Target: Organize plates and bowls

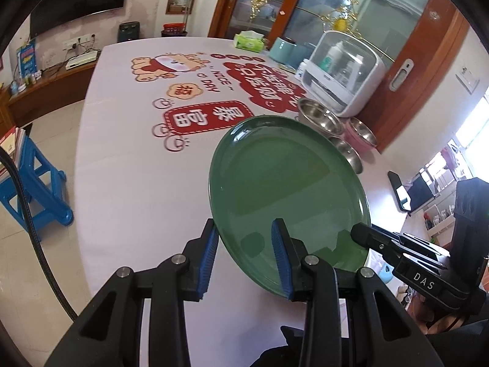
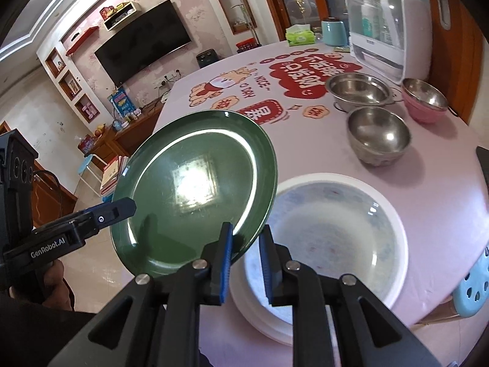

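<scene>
Left wrist view: the round dark green glazed plate (image 1: 284, 189) is lifted off the bench (image 1: 128, 183) and tilted, with its near rim caught between the blue-padded fingers (image 1: 207, 257) of the left gripper (image 1: 244, 253). One pad lies outside the rim and the other over the plate's inner face, and a gap shows between them, so I cannot tell whether they press on it. From the right edge, the black fingers of the right gripper (image 1: 360, 234) reach the plate's rim on the opposite side.

The right wrist view shows the same green plate (image 2: 195, 192) with a bright window reflection at its centre. The right gripper (image 2: 246, 257) has its two blue pads set either side of the plate's lower right rim; here too a gap shows, so a firm hold cannot be confirmed. The left gripper (image 2: 130, 206) meets the rim at the plate's left.

Just beside and below the green plate, a stack of white patterned plates (image 2: 333, 238) rests on the bench. Beyond it stand three bowls near one another: a small round steel bowl (image 2: 377, 134), a wide steel colander bowl (image 2: 357, 87) and a pink-sided steel bowl (image 2: 424, 99).

Further back, at the bench's far edge, are a white lidded storage box (image 2: 385, 21), a teal canister (image 2: 334, 32) and a green tissue pack (image 2: 299, 36).
</scene>
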Demonstrator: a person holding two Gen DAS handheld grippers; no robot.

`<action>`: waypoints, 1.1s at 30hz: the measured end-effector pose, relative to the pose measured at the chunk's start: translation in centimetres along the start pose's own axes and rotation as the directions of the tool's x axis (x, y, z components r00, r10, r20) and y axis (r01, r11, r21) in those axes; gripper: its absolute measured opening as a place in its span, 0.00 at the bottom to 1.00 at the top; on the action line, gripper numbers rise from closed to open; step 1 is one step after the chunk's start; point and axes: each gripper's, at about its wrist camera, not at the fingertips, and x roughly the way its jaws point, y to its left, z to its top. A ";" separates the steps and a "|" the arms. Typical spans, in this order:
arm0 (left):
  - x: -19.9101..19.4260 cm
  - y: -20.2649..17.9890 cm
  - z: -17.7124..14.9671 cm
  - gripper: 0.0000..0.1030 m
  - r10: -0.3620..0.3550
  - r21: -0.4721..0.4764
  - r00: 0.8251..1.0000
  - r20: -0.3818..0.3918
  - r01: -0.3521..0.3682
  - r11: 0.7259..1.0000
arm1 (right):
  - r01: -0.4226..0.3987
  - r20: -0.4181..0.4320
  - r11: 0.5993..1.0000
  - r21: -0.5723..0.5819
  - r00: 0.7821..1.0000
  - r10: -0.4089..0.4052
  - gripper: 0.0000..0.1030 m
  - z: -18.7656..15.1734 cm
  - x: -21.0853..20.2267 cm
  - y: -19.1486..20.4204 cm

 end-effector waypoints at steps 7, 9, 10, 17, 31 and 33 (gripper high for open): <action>1.7 -3.6 -0.3 0.33 -0.018 0.029 0.999 -0.042 0.019 0.999 | 0.012 -0.032 1.000 0.013 0.999 -0.012 0.17 -0.7 -1.4 -3.5; 2.5 -4.7 -0.4 0.33 -0.018 0.031 0.998 -0.060 0.020 0.999 | 0.016 -0.042 1.000 0.021 0.999 -0.015 0.17 -0.8 -1.6 -4.7; 2.8 -5.1 -0.5 0.33 -0.017 0.032 0.998 -0.068 0.019 0.999 | 0.018 -0.047 1.000 0.021 0.999 -0.017 0.17 -0.8 -1.7 -5.1; 5.8 -7.8 -0.8 0.33 0.009 0.027 0.988 -0.152 -0.005 1.000 | 0.027 -0.109 1.000 0.002 0.994 -0.027 0.18 -0.8 -1.4 -8.2; 11.2 -9.8 -2.3 0.34 0.099 -0.040 0.936 -0.338 -0.119 0.992 | -0.017 -0.271 0.996 -0.093 0.963 -0.009 0.19 -0.2 1.4 -11.3; 11.7 -9.9 -2.5 0.34 0.107 -0.056 0.929 -0.353 -0.135 0.989 | -0.030 -0.292 0.994 -0.102 0.956 -0.001 0.20 -0.2 1.8 -11.7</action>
